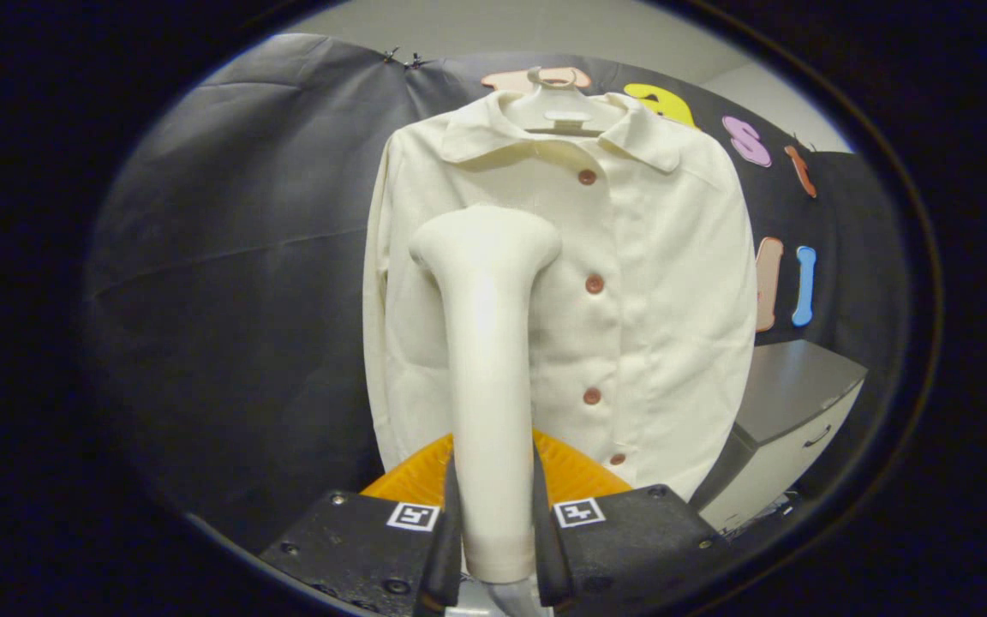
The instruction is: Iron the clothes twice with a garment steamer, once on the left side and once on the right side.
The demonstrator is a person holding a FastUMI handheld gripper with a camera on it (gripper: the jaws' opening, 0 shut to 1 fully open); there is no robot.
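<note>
A cream buttoned shirt [656, 283] hangs on a white hanger [559, 110] against the black booth wall, facing me. My gripper [493, 523] is shut on the handle of a cream garment steamer [487, 343], both fingers pressing its sides. The steamer stands upright between the fingers. Its wide head sits against or just in front of the shirt's left half, at chest height, left of the row of brown buttons [594, 284]. Whether the head touches the cloth I cannot tell.
An orange ridged object [571, 471] lies just beyond the fingers, below the shirt's hem. A grey cabinet with a white drawer front [789, 420] stands to the right of the shirt. Black cloth covers the wall to the left.
</note>
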